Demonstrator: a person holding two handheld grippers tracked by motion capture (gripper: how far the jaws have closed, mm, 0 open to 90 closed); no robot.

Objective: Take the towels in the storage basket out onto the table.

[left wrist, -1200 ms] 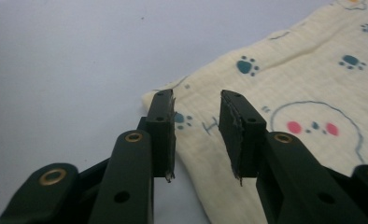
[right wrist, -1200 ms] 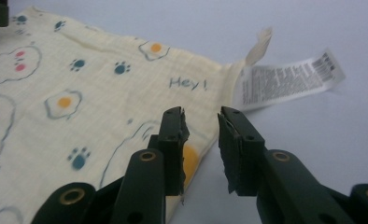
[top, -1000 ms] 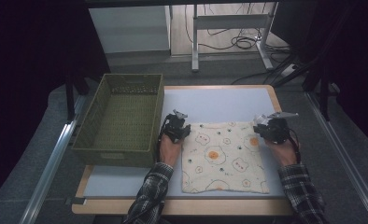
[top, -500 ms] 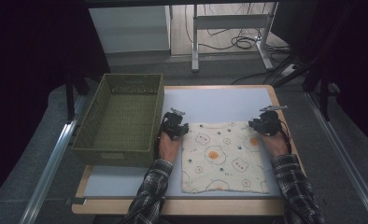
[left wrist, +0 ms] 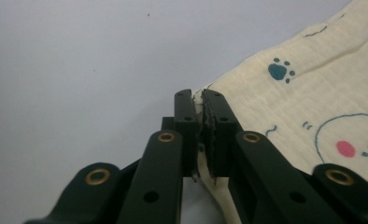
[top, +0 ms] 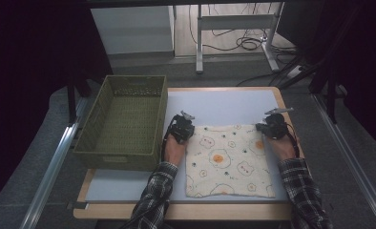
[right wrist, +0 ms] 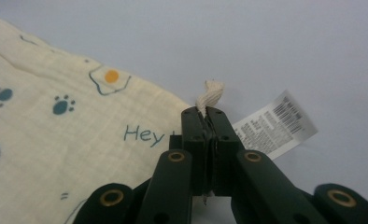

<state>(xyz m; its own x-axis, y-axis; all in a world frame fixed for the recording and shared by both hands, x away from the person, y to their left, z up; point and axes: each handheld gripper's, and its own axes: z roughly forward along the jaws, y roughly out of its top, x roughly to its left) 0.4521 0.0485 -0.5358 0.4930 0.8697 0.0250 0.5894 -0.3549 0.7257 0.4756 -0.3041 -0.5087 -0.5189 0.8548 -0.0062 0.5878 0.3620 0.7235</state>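
Both forearms, in checked sleeves, come in from the bottom of the high view and reach forward over the table, well apart from each other. The left gripper (top: 182, 128) is low at the table surface, and its hand (top: 174, 150) is behind it. The right gripper (top: 271, 128) is at about the same depth, with its hand (top: 284, 147) behind it. The jaws of both grippers have just been closing, and now each pair is pressed together on a corner of cloth (top: 226, 160).
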